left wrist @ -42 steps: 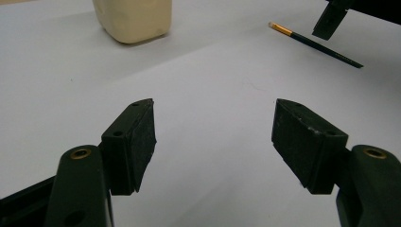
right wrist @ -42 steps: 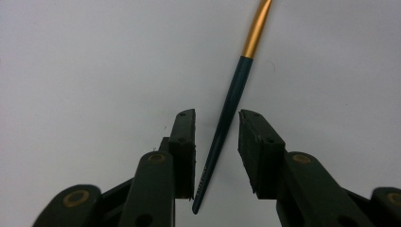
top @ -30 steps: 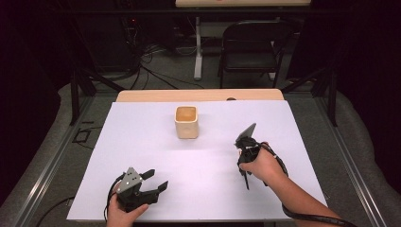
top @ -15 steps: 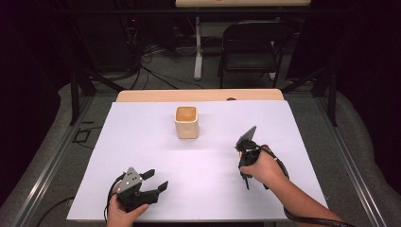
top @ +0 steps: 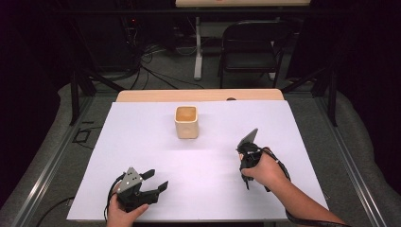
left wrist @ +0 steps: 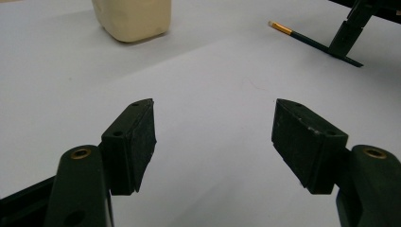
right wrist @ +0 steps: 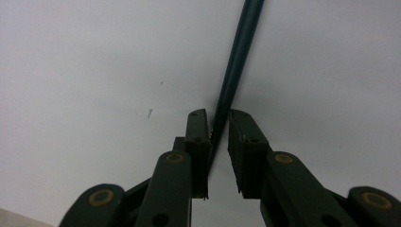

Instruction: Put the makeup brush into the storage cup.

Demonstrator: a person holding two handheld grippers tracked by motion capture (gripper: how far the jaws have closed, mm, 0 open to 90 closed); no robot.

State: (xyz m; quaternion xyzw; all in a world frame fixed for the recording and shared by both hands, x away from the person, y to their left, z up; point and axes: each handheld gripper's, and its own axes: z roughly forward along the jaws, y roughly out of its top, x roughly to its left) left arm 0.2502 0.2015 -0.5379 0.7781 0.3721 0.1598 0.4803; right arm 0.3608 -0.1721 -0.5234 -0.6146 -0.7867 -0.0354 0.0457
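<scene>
High view: a white sheet (top: pixel 198 142) covers most of the bench (top: pixel 156 95), whose bare wood edge shows along the far side. A cream square cup (top: pixel 186 121) stands upright on the sheet, a little past the middle. The left gripper (top: pixel 153 180) sits at the near left corner of the sheet, held in a hand (top: pixel 124 215), with its fingers spread wide and nothing between them. The right gripper (top: pixel 244 150) is at the near right, well apart from the cup, gripped by the right hand (top: pixel 265 171), a cable trailing off behind it.

Left gripper view: the two black fingers (left wrist: pixel 135 142) stand far apart over bare white sheet. The cup's lower part shows at the upper left. At the upper right a slim dark pencil (left wrist: pixel 302 38) with a gold band and a pale tip lies low over the sheet, running into the other gripper.

Right gripper view: the fingers (right wrist: pixel 198 142) are drawn narrow on either side of the pencil's dark shaft (right wrist: pixel 236 61), which runs straight out from them across the sheet. They seem to be pinching it, though the contact is hard to make out
</scene>
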